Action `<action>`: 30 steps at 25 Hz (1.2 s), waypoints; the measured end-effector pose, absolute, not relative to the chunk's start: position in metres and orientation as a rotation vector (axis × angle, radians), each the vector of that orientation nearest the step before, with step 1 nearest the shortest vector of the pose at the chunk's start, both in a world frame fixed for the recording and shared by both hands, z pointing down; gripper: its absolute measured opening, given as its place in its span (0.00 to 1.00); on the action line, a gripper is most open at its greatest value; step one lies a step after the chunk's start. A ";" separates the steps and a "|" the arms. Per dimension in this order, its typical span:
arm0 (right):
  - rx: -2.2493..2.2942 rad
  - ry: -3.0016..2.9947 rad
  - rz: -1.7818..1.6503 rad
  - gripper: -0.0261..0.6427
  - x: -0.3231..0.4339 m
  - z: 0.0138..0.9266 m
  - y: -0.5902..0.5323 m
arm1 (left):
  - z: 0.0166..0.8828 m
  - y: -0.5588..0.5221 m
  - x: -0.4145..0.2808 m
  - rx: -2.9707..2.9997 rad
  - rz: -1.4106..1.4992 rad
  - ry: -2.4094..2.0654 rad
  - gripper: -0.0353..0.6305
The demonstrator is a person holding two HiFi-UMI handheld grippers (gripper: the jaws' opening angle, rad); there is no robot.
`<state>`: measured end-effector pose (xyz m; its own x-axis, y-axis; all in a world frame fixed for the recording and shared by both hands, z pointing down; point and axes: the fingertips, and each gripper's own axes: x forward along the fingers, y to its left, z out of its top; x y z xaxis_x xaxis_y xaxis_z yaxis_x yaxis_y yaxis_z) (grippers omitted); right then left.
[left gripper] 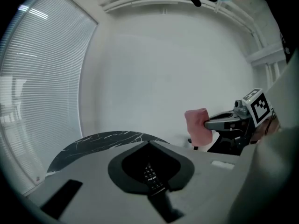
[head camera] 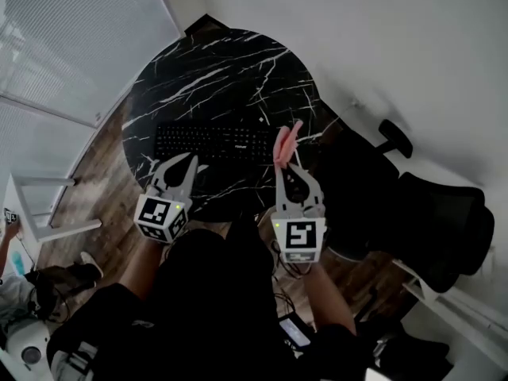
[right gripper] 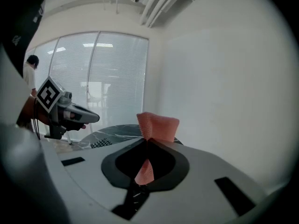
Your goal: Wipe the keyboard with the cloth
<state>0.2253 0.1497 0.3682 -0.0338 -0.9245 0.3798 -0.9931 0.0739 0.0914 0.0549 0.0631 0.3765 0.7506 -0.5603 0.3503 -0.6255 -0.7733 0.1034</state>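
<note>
There is 1 round table [head camera: 214,70]. Its top is black with thin white lines all over it, like stone. 1 long black keyboard [head camera: 214,143] lies flat on the top. It sits on the side near the person and runs from left to right. The table stands on a brown wood floor [head camera: 91,185]. 1 black chair [head camera: 444,213] stands on the floor just beside the table, on the right. 1 white frame [head camera: 40,205] stands on the floor on the left, apart from the table.
</note>
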 end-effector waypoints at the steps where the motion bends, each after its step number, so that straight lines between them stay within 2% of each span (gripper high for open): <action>1: 1.894 -2.010 0.308 0.05 0.234 0.377 0.145 | 0.383 0.060 0.061 2.725 0.465 -0.934 0.05; 8: 1.758 -1.903 0.461 0.05 0.260 0.455 0.130 | 0.455 0.054 0.078 2.615 0.636 -0.870 0.05; 23: 1.581 -1.700 0.733 0.05 0.239 0.621 0.113 | 0.571 0.037 0.038 2.444 0.800 -0.814 0.05; 30: 1.521 -1.707 0.830 0.05 0.218 0.643 0.114 | 0.592 0.036 0.009 2.361 0.794 -0.869 0.05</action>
<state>0.2175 0.1145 0.6427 -0.0713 -0.5497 0.8323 -0.9941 0.1074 -0.0142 0.0088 0.0361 0.5919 0.6267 -0.4075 0.6643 -0.6981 -0.6724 0.2461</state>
